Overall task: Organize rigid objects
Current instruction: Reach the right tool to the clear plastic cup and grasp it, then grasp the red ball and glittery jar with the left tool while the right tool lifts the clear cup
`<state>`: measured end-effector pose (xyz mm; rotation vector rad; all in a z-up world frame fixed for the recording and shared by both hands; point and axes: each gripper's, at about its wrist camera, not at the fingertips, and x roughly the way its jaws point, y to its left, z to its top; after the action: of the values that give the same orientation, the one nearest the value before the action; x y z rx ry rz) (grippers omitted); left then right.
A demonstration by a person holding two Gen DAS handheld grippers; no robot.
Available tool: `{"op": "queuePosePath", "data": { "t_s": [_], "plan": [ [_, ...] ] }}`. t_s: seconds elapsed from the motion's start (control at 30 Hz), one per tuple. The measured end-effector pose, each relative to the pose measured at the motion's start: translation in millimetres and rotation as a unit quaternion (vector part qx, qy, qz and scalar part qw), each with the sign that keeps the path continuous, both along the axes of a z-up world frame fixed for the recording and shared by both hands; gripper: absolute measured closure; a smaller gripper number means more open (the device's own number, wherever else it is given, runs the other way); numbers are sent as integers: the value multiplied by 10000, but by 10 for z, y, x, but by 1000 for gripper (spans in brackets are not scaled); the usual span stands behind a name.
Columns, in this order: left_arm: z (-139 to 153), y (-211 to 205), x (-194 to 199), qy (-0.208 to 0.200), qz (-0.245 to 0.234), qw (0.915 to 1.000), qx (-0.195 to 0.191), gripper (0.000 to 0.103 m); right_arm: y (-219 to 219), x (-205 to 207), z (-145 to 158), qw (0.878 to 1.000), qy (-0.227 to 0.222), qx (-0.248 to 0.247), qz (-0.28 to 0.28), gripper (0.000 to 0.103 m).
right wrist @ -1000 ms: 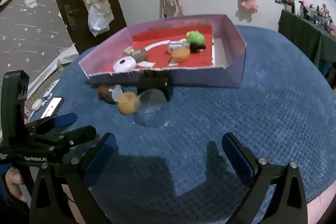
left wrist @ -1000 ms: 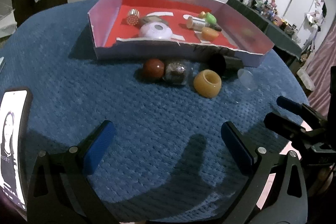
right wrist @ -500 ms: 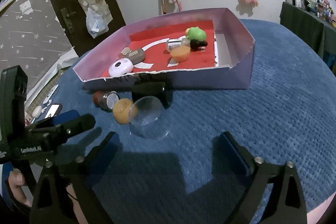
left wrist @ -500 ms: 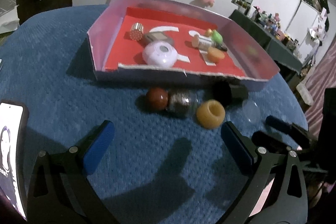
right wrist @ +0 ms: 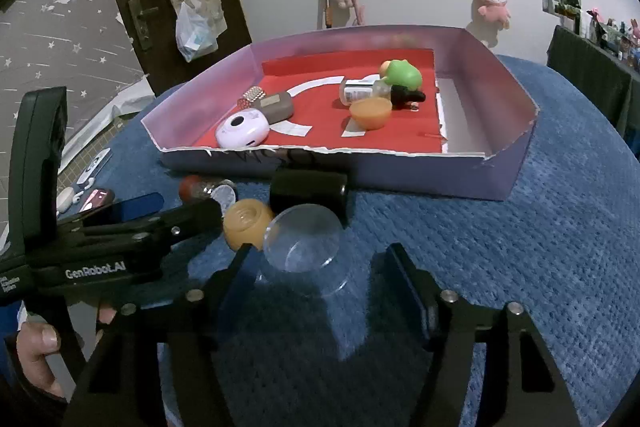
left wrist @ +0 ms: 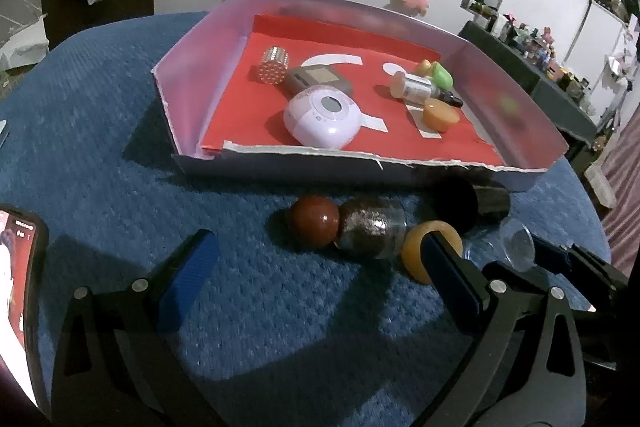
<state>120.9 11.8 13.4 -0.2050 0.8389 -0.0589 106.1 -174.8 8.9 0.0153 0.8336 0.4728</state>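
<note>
The left claw (left wrist: 316, 267) stands wide with nothing between its two blue pads, low over the blue-covered bench (left wrist: 100, 131). Just ahead of it, four loose things lie in a row along the near wall of the cardboard tray (left wrist: 184, 131): one dark red ball (left wrist: 314, 221), touching one glittery jar (left wrist: 372, 227) lying on its side, then one amber ring (left wrist: 416, 247) partly behind the claw's right pad, and one black cylinder (left wrist: 464, 203) farther back, close against the tray wall. One phone (left wrist: 16, 291) with a lit screen lies to the claw's left.

The right claw (right wrist: 318, 277) has just been closing to a middling gap around one clear plastic cup (right wrist: 302, 239), which lies tipped between its two pads. Whether the pads press on the cup cannot be told. The amber ring sits just to the left of the cup and the black cylinder just beyond it.

Beyond both claws, on the tray's red floor, seven things lie: one studded cylinder (left wrist: 273, 65), one grey-brown case (left wrist: 318, 81), one pale round gadget (left wrist: 322, 117), one small labelled bottle (left wrist: 416, 87), one green toy (left wrist: 440, 75), one black dropper cap (left wrist: 452, 100) and one orange lid (left wrist: 440, 115).
</note>
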Motion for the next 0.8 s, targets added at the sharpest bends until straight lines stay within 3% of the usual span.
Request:
{"op": "queuePosePath", "data": {
  "t_s": [0.13, 0.27, 0.47, 0.6, 0.8],
  "plan": [
    [-2, 25, 6, -64, 47, 10000, -54, 4, 15, 28, -15, 10000, -14, -15, -16, 44],
    [-4, -6, -18, -100, 16, 9999, 68, 11, 40, 35, -26, 10000, -22, -17, 50, 57],
    [4, -69, -36, -189, -154, 9996, 122, 34, 65, 10, -20, 9999, -74, -89, 57, 58],
    [-2, -173, -25, -198, -228, 9989, 366, 46, 31, -11, 3, 10000, -72, -26, 21, 60],
    [6, -104, -79, -193, -234, 9995, 107, 47, -27, -77, 49, 10000, -89, 38, -22, 61]
  ]
}}
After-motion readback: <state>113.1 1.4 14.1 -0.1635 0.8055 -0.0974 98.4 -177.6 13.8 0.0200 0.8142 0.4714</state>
